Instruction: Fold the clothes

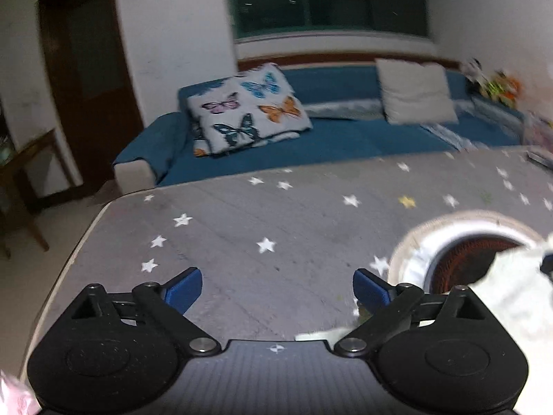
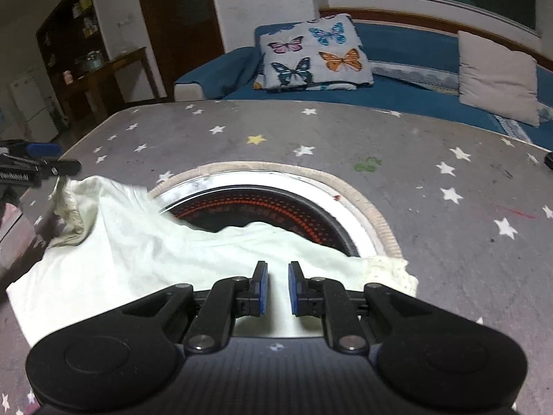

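Observation:
A white garment (image 2: 145, 252) lies crumpled on the grey star-patterned table (image 2: 432, 207), and its far edge sags into a round opening (image 2: 276, 204) with red glowing rings. My right gripper (image 2: 277, 288) hovers low over the garment's near part. Its blue pads stand a narrow gap apart, with cloth showing beneath and nothing pinched. My left gripper (image 1: 276, 285) is wide open over bare table with nothing between its fingers. In the right wrist view the left gripper (image 2: 52, 157) sits at the left edge, just above the garment's raised, frilled corner (image 2: 67, 207). The garment (image 1: 511, 297) fills the lower right of the left wrist view.
The table's rounded edge (image 1: 90, 228) drops off to the left. Beyond the far edge stands a blue sofa (image 2: 397, 93) with a butterfly cushion (image 2: 311, 52) and a beige cushion (image 2: 497, 76). A small dark object (image 2: 549, 160) lies at the table's right edge. A wooden side table (image 2: 103, 69) stands far left.

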`<state>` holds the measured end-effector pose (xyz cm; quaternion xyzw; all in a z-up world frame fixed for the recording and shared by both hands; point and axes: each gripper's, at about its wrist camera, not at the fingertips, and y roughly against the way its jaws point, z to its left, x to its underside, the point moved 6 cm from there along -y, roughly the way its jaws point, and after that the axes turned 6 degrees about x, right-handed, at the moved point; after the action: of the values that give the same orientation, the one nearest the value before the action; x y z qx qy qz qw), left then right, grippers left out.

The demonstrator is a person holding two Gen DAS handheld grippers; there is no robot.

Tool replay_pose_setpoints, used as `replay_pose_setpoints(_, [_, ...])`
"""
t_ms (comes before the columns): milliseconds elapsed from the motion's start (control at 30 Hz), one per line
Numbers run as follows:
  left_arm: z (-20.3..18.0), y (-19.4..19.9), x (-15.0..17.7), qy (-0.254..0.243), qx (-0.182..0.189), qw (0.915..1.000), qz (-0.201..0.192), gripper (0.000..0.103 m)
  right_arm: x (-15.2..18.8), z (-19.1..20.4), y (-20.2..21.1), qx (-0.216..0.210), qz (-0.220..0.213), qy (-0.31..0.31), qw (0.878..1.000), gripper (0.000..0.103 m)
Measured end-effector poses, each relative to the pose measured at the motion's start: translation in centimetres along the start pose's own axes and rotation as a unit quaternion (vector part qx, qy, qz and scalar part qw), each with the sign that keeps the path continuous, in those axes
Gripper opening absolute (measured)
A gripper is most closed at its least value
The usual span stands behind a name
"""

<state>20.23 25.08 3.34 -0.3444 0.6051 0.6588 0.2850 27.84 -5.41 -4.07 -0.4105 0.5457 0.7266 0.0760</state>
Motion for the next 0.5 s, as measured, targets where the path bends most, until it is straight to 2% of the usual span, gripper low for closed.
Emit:
replay_pose_setpoints(100, [-0.8,1.1,0.1,-0.003,0.025,0.9997,-0.008,0.096,0.0,-0.1,0.3,-0.002,-0.003,-0.005,1.000,0.012])
replay_pose_setpoints(233, [-3.1,1.5,1.3,-0.027,0.057,0.9980,0.000,0.096,0.3,0.0,0.5,-0.011,0.000,-0.009,1.000,0.012])
replay_pose_setpoints(367, [-3.9,-0.2,3.2,-0.061,0.035,0.9972,0.027,0.096,1.1,-0.8,-0.1,0.005,0.010,-0.014,1.000,0.013])
replay_pose_setpoints(433, [-3.5,-1.2,3.9,-0.076,0.006,0.9965,0.035,0.096,1.4,-1.8,-0.1,0.016,0.010,-0.025,1.000,0.013])
replay_pose_setpoints(500, [-2.4,-2.2,4.3,-0.064,-0.015,0.9968,0.046,0.095,1.5,-2.8,0.1,0.022,0.007,-0.034,0.999,0.013])
